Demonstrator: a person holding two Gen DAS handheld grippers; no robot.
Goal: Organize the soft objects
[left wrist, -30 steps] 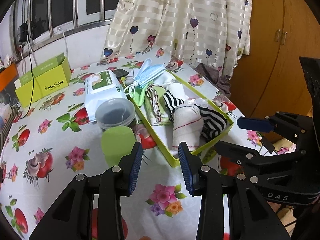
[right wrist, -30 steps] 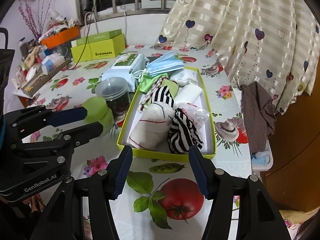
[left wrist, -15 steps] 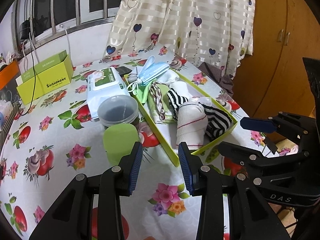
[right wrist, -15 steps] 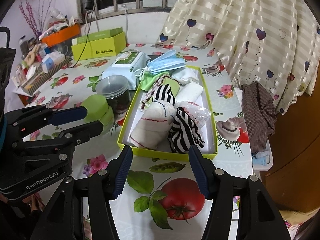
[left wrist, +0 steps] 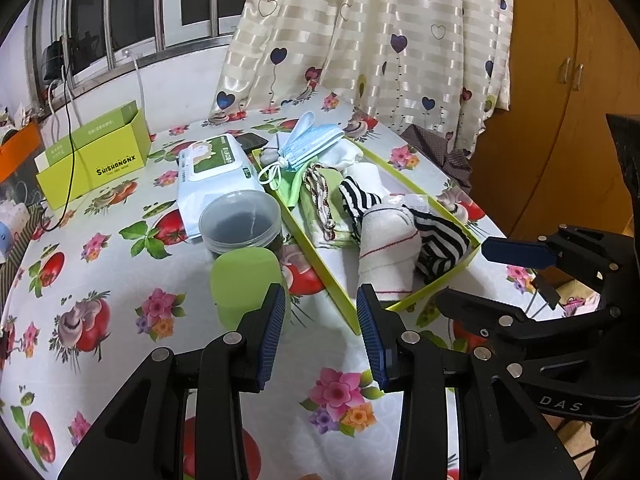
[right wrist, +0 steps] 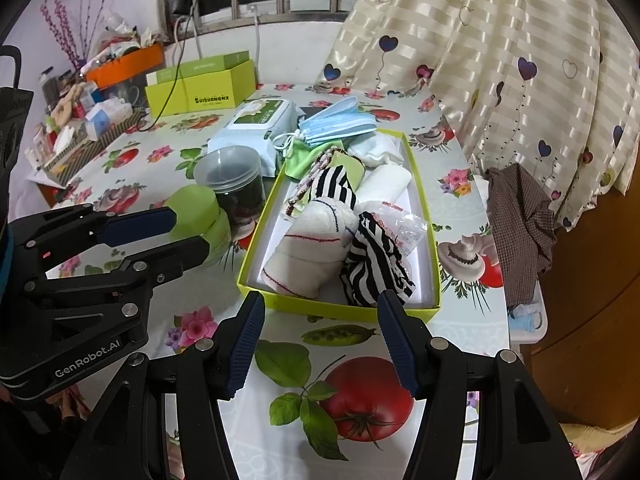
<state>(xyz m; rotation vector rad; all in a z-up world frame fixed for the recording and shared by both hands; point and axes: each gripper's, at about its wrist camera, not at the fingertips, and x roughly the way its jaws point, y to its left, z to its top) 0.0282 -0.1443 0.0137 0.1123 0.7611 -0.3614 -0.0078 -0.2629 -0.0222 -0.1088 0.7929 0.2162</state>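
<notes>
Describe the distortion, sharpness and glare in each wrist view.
Left wrist view: strong fisheye bending, dark vignetted corners, sharp on the green tray, sheen on the curtain. Right wrist view: same curved edges and black corners, crisp focus on the tray, mild glare on the glossy tablecloth.

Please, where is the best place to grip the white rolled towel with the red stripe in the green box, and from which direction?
Probably grip the white rolled towel across its thick middle, coming from above. It lies on its side in the green box, whose wall blocks a level approach, and the striped cloth presses against one side. Both grippers are open.
</notes>
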